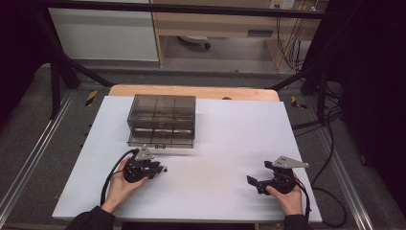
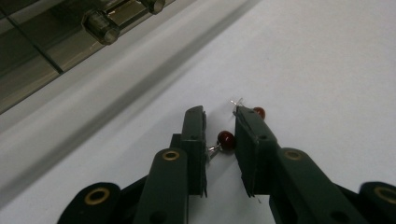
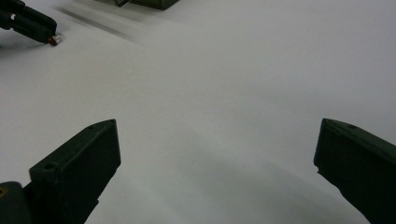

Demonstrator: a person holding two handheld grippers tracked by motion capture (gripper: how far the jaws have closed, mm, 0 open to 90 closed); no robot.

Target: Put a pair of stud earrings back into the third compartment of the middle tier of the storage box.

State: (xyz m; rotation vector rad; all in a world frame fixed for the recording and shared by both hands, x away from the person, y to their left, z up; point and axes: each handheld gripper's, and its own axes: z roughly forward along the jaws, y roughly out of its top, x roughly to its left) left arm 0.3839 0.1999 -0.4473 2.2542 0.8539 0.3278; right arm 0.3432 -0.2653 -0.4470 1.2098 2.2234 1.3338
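Earring (image 2: pixel 227 138), red-beaded with a thin wire, between the jaws of the left gripper (image 2: pixel 219 122), low over the white tabletop (image 1: pixel 215 143). Jaws narrow, a small gap between them; one bead in that gap near the left jaw, a second bead (image 2: pixel 259 112) at the tip of the other jaw beside a bit of bent wire. Firm pinch on the wire or mere touch: cannot tell. Left hand (image 1: pixel 120 184) wrapped round that gripper (image 1: pixel 160 168) near the tabletop's front edge, just in front of the box (image 1: pixel 162 120), jaws pointing right. Right gripper (image 1: pixel 253 181) well to the right of the box and nearer the front edge, held in the right hand (image 1: pixel 288 196), jaws wide apart with bare tabletop between them (image 3: pixel 215 154). Farther back, smoky see-through box with drawers and round knobs (image 2: pixel 100 27), standing left of the middle. Beyond the box, a wooden strip (image 1: pixel 191 91) along the tabletop's far edge.
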